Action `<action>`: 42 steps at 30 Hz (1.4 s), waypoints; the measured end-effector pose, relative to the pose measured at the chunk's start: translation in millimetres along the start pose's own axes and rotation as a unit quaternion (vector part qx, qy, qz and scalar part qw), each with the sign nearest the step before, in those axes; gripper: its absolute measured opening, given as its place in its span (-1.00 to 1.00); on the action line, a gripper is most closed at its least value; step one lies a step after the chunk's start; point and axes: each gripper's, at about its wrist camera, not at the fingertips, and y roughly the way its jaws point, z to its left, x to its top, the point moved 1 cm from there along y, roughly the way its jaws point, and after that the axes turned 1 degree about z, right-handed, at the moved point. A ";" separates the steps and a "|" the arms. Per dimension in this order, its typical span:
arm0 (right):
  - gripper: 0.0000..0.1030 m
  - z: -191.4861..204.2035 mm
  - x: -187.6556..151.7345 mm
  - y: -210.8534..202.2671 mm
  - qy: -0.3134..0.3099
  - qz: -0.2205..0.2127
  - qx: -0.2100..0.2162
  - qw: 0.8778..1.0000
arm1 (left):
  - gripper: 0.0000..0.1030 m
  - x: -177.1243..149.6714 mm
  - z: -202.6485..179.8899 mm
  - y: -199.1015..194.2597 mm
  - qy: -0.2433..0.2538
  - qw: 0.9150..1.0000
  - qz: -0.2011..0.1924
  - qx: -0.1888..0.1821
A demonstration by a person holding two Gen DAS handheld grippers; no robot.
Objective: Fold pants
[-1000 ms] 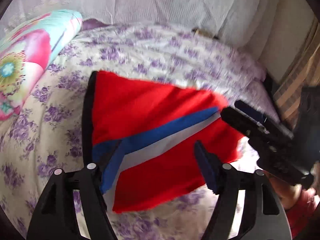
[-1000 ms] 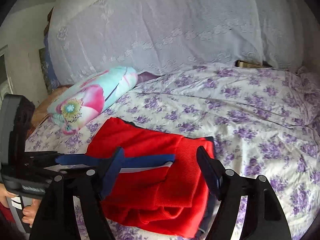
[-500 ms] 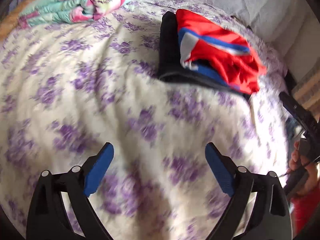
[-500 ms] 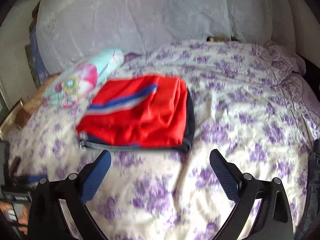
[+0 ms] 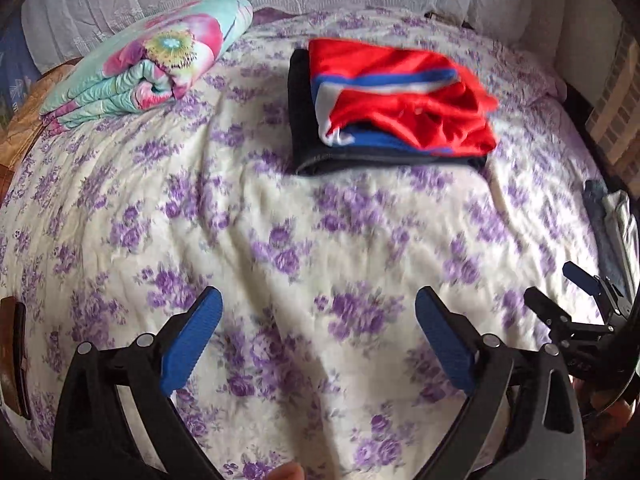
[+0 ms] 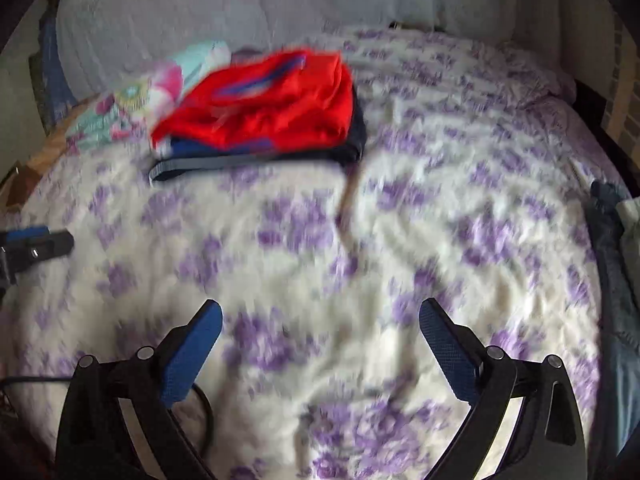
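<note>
While both grippers, left gripper (image 5: 318,316) and right gripper (image 6: 320,318), are being held agape and empty, one folded pants (image 5: 396,100) stack is being shown upper centre, wide bedspread (image 5: 280,220) lying between.

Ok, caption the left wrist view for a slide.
Folded red pants lie on the flowered bedspread, open left tongs well short of them.

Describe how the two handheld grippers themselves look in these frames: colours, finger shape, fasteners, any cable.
Both match: the left gripper and right gripper have matte black angular frames with cut-out openings, silver round screw heads at the joints, and flat rectangular fingers faced with textured blue pads. A thin black cable loops beside the right gripper's frame. No markings are legible.
</note>
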 end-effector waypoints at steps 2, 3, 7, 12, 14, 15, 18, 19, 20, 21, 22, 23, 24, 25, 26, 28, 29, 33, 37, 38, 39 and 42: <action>0.93 -2.0 42.0 -33.0 0.021 -0.075 0.003 0.997 | 0.90 26.1 -3.5 -20.6 0.001 0.999 -0.035 0.001; 0.93 -1.2 63.7 -48.9 0.027 -0.109 0.006 0.994 | 0.90 36.7 -5.7 -27.4 0.005 0.999 -0.048 0.008; 0.93 5.9 123.6 -81.6 0.035 -0.165 0.002 0.986 | 0.90 69.9 -19.2 -62.1 0.011 0.994 -0.096 0.040; 0.93 17.6 118.8 -83.7 0.041 -0.129 -0.002 0.991 | 0.91 78.2 -30.4 -86.1 0.005 0.992 -0.118 0.047; 0.93 20.6 110.4 -82.9 0.042 -0.123 0.002 0.992 | 0.91 77.8 -33.9 -90.5 0.008 0.992 -0.118 0.052; 0.93 22.8 107.7 -81.3 0.041 -0.116 0.003 0.992 | 0.91 78.3 -35.1 -92.5 0.008 0.992 -0.117 0.051; 0.93 25.3 106.2 -82.2 0.037 -0.105 0.003 0.994 | 0.90 77.2 -34.7 -95.9 -0.004 0.993 -0.115 0.035; 0.93 25.2 106.3 -85.0 0.039 -0.108 0.006 0.993 | 0.90 77.2 -34.8 -96.3 -0.008 0.993 -0.113 0.029; 0.93 25.3 106.8 -87.4 0.040 -0.111 0.011 0.993 | 0.90 76.8 -35.5 -96.7 -0.009 0.993 -0.113 0.026; 0.93 25.6 107.3 -89.9 0.040 -0.114 0.016 0.993 | 0.90 76.9 -36.9 -97.0 -0.008 0.993 -0.113 0.028; 0.93 26.3 108.3 -92.1 0.039 -0.115 0.021 0.992 | 0.90 76.8 -37.4 -97.0 -0.007 0.993 -0.113 0.028; 0.93 27.5 109.1 -94.0 0.037 -0.116 0.023 0.992 | 0.91 76.7 -38.4 -97.2 -0.004 0.993 -0.112 0.029; 0.93 29.1 110.5 -96.2 0.034 -0.118 0.022 0.992 | 0.91 76.8 -38.8 -97.6 -0.002 0.993 -0.113 0.031; 0.93 30.7 111.9 -98.6 0.029 -0.122 0.021 0.992 | 0.91 76.9 -39.5 -98.0 -0.001 0.993 -0.113 0.032; 0.93 32.5 112.9 -100.8 0.025 -0.128 0.022 0.991 | 0.91 77.1 -39.9 -98.6 0.000 0.993 -0.113 0.031; 0.93 35.7 115.2 -105.0 0.015 -0.137 0.024 0.990 | 0.91 78.0 -39.9 -99.5 -0.002 0.993 -0.114 0.028; 0.93 37.2 116.2 -106.6 0.012 -0.140 0.026 0.990 | 0.91 78.8 -39.8 -99.5 -0.003 0.993 -0.114 0.027; 0.93 41.8 120.1 -109.6 0.002 -0.146 0.031 0.989 | 0.90 80.1 -38.3 -99.6 -0.008 0.993 -0.114 0.032; 0.93 44.8 122.7 -108.0 -0.003 -0.142 0.042 0.989 | 0.91 80.4 -37.9 -99.7 -0.010 0.993 -0.114 0.039; 0.93 45.1 123.0 -107.6 -0.003 -0.142 0.043 0.989 | 0.90 80.2 -37.9 -99.6 -0.011 0.993 -0.113 0.042; 0.93 45.5 123.1 -106.9 -0.004 -0.140 0.044 0.989 | 0.91 80.0 -38.0 -99.2 -0.011 0.993 -0.111 0.042; 0.93 46.0 122.7 -105.3 -0.005 -0.137 0.047 0.989 | 0.91 78.4 -39.6 -98.5 -0.010 0.993 -0.108 0.044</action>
